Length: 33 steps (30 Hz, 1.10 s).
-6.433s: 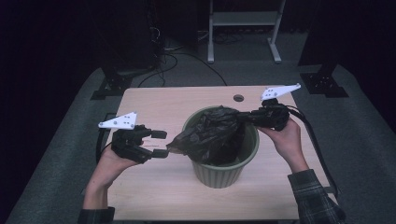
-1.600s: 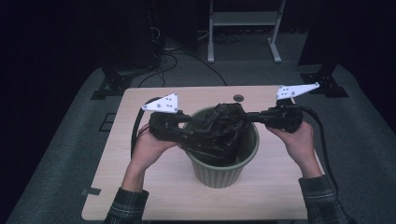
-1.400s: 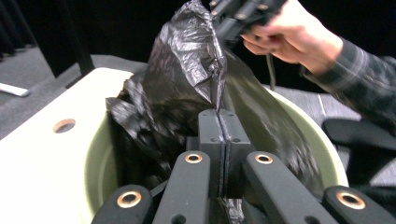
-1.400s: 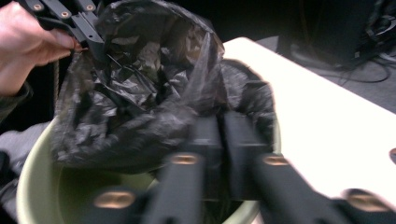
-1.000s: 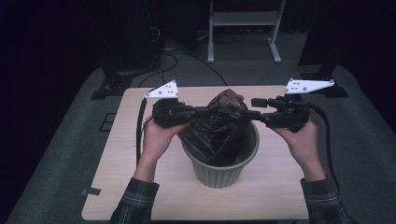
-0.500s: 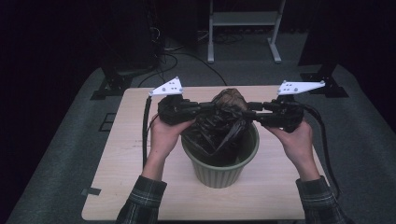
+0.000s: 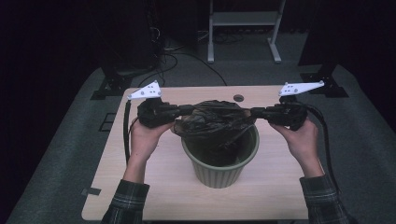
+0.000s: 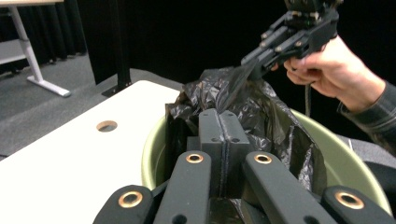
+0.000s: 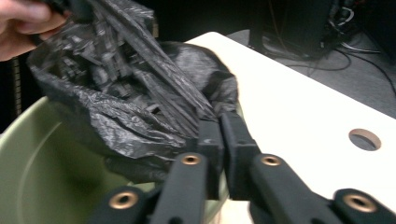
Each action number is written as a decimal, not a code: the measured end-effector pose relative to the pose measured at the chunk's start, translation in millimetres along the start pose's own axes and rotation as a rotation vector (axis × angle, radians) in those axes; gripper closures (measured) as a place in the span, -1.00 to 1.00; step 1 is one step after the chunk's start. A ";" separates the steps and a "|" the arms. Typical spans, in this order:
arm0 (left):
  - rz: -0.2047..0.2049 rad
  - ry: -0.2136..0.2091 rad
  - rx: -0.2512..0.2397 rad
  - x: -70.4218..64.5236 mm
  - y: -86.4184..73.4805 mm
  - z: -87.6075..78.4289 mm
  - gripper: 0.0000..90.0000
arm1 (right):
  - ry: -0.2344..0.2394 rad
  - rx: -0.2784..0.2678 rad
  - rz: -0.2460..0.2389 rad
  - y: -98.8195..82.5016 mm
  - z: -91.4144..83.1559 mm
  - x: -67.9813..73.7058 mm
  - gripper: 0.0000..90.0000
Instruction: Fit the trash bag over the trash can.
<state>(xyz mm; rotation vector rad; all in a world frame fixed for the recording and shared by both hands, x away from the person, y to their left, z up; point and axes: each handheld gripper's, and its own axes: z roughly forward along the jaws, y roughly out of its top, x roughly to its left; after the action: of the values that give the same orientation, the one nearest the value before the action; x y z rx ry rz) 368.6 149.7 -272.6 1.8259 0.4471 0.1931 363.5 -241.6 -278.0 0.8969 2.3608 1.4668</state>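
A crinkled black plastic bag [image 7: 215, 122] hangs stretched between the left claw [image 7: 189, 110] and right claw [image 7: 250, 112], each pinching an opposite edge, its body sagging into the green pot [image 7: 219, 170] below them.

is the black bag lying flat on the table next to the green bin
No, the black bag hangs over the green bin, stretched between the left gripper and right gripper.

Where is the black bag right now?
In the high view, the black bag hangs over the green bin mid-table, stretched between the left gripper and right gripper.
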 end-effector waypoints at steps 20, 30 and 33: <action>-0.045 0.008 -0.062 8.2 5.4 17.2 0.99 | 0.032 -0.153 -0.086 24.0 -7.7 41.6 0.19; -0.040 0.032 -0.076 5.6 17.9 21.3 0.99 | 0.161 -0.035 -0.141 10.1 18.1 57.4 0.08; -0.048 0.031 -0.083 6.5 17.9 21.4 0.99 | 0.176 -0.022 -0.164 8.4 22.8 62.1 0.05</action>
<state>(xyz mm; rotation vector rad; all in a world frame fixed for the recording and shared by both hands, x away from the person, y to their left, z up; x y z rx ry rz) 385.7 129.0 -262.6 1.7311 0.4973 0.2042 328.6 -184.8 -273.6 0.5743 2.4686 1.5588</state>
